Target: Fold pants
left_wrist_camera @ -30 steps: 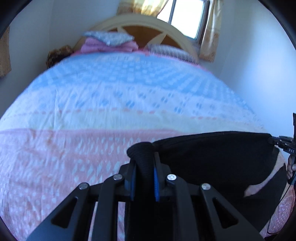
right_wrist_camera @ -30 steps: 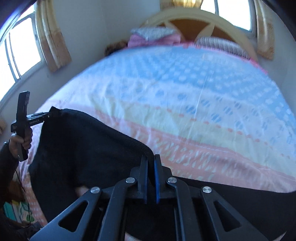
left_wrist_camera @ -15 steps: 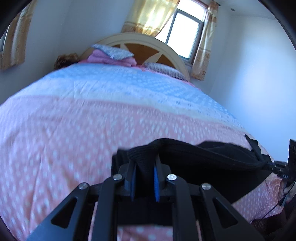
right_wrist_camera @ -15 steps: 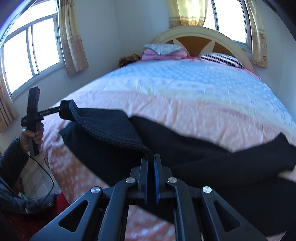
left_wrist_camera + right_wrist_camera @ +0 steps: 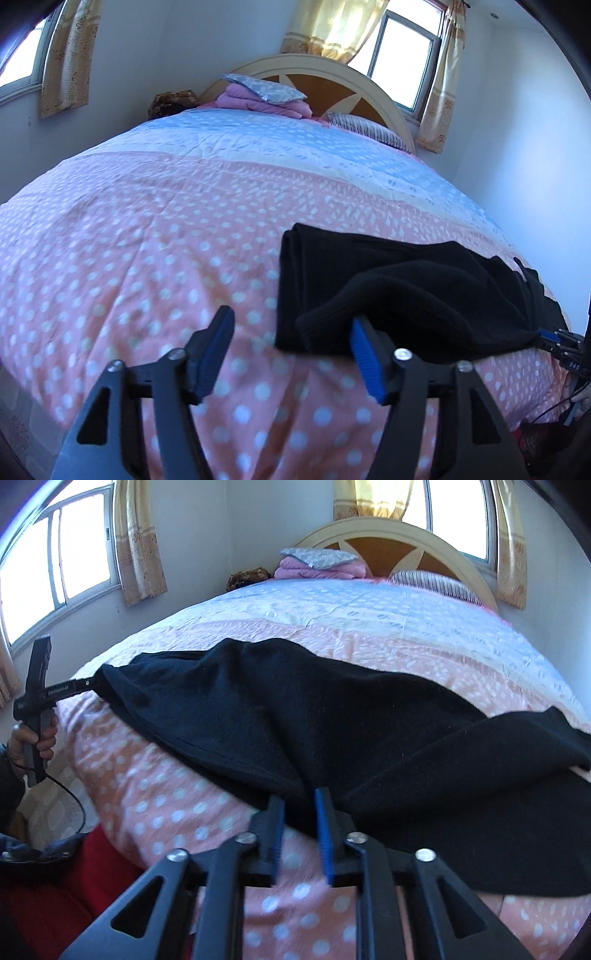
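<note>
Because a fold has just been laid over, the black pants [image 5: 332, 716] lie doubled across the near, pink-dotted end of the bedspread [image 5: 147, 236], close to its edge. The left gripper [image 5: 291, 350] is opening, its jaws wide, cloth brushing only one pad. The right gripper [image 5: 299, 830] is opening too, the hem loose between its barely parted jaws.

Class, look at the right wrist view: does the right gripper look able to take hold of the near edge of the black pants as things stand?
Probably yes. The right gripper sits right at the near edge of the black pants, its jaws opening, with fabric at the gap and nothing else on the bedspread between them.
</note>
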`<state>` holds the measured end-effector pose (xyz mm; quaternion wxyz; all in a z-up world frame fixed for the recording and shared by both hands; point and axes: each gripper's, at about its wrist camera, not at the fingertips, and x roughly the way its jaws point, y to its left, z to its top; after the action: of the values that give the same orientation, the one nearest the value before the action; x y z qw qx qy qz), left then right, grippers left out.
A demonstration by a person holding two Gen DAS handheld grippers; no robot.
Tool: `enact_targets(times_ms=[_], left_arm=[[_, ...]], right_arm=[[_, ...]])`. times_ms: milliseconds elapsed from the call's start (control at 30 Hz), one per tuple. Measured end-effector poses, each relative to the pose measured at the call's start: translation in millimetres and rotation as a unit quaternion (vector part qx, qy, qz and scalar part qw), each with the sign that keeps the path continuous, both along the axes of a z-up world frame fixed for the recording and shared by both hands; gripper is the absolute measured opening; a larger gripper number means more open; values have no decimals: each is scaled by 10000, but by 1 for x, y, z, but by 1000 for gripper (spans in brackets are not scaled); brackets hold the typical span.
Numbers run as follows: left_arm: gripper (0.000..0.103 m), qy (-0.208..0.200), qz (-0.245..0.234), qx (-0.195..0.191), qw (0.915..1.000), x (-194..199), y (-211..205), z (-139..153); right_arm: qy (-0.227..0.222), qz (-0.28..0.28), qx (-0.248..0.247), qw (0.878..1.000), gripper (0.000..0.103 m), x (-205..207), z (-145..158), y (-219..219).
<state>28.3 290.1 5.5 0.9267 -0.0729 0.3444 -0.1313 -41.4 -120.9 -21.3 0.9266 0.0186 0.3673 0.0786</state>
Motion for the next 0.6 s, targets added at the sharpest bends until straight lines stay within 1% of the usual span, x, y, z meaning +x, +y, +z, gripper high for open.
enact_targets(times_ms=[33,67,100,133,167,200,233,267,333,367,400,467,500,533,600], left_arm=[[78,64,61,129,9999,-5,2,3],[79,91,102,220,9997,-8,3,4],[79,105,140,294,9994,-13,4,6],[79,151,114,274,9994,-16,4,8],[79,238,10,137,9996,-18,3,10],[79,390,-229,-214,9987,-20,-1,12],[79,506,-439,-489,9966,-21,-6,12],[79,639,-737,-810,9919,-22,-14,12],[79,693,-1046,-1131,9856,-23,-29,11],[79,671,-1102,-1219,9841,-23,-33,10],[80,657,-1086,-1279,9836,-20,-36,9],[85,705,-878,-1460,9829,-9,-35,5],[88,784,-773,-1652,9801,-1,-32,3],[88,852,-687,-1847,9767,5,-30,1],[88,933,-524,-2210,9694,17,-24,-3]], right_arm=[[7,51,170,9998,37,-3,4,-1],[-22,116,373,9992,49,-7,10,-2],[-68,161,512,9985,54,-9,15,-1],[-175,238,685,9972,59,-10,23,0],[-293,301,805,9959,59,-10,29,2],[-432,372,913,9942,59,-8,36,4],[-544,459,968,9928,59,-3,43,9],[-623,501,951,9923,59,2,47,14],[-728,574,911,9915,59,24,55,31],[-757,698,978,9899,59,35,57,41],[-768,833,1006,9885,59,46,57,52],[-783,872,815,9898,59,64,53,72],[-762,822,617,9918,59,76,47,85],[-735,807,538,9926,59,83,42,92],[-600,828,583,9930,59,96,26,103]])
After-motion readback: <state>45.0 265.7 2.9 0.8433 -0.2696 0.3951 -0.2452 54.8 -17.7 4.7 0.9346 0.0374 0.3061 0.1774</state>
